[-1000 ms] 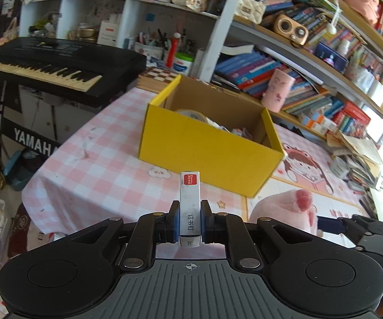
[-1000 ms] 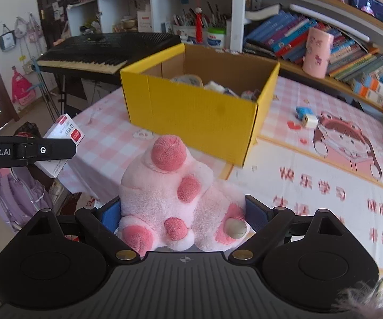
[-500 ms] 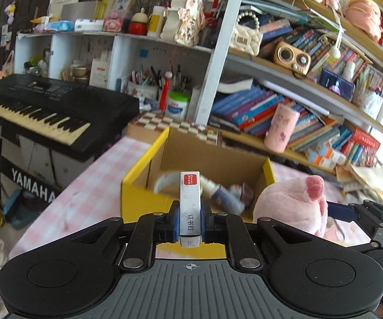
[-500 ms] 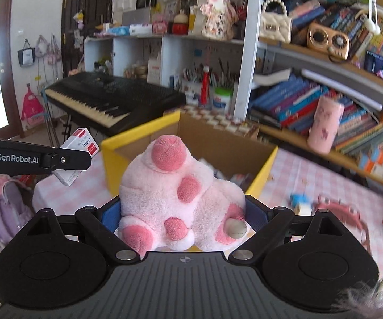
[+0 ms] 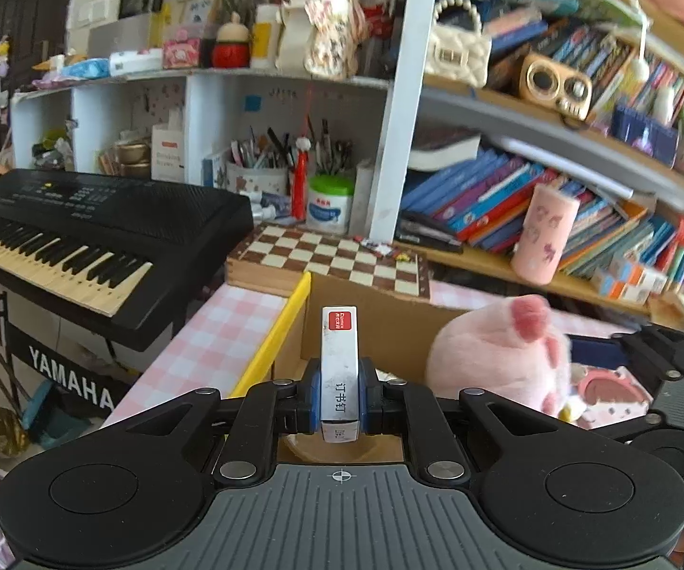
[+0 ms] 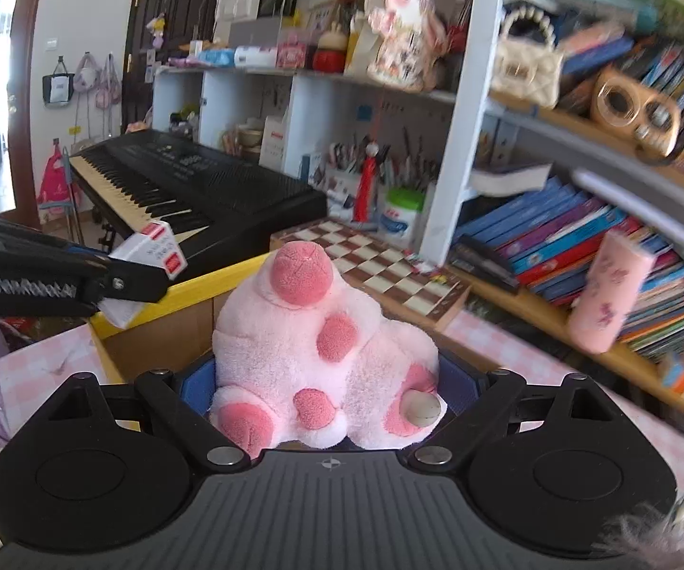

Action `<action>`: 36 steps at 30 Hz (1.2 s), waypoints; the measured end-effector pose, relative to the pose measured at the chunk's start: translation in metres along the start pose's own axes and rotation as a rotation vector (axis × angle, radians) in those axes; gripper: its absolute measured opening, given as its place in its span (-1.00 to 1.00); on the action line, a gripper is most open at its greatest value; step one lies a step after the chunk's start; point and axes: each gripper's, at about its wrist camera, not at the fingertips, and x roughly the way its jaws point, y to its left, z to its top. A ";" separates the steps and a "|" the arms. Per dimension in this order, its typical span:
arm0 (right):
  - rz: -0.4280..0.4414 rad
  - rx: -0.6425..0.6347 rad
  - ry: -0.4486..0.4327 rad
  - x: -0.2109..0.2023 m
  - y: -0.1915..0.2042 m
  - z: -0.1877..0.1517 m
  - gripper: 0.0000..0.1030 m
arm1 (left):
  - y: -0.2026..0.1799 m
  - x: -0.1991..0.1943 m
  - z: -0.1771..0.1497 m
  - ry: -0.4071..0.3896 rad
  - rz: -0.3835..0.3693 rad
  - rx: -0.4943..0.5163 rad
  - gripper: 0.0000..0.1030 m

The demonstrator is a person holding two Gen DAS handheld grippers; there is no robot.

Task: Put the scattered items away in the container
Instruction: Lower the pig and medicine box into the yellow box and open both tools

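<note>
Both claws are hovering over the yellow box (image 5: 275,332): left claw (image 5: 338,396) pinching the staple box (image 5: 338,370) upright just inside its left wall, right claw (image 6: 327,394) hugging the pink plush (image 6: 313,356) wide, mid-box.

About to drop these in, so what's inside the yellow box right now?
Little shows: the yellow box has bare cardboard walls, with something pale at its bottom. The staple box and pink plush cover the rest.

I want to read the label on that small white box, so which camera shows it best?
The left wrist view: the small white box stands upright, centred and sharp, clamped in the left gripper, its printed side facing the camera. The right wrist view shows the box only at the left edge, tilted and partly hidden by the gripper's finger.
</note>
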 end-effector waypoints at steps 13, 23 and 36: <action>0.113 0.014 0.298 0.069 0.001 -0.011 0.79 | -0.001 0.050 -0.027 0.180 0.024 0.040 -0.74; 0.120 0.061 0.373 0.075 -0.003 -0.012 0.87 | -0.003 0.050 -0.026 0.176 -0.002 0.051 -0.72; -0.026 0.051 0.171 0.021 0.000 -0.015 0.90 | -0.006 -0.002 -0.017 -0.003 -0.060 0.056 0.35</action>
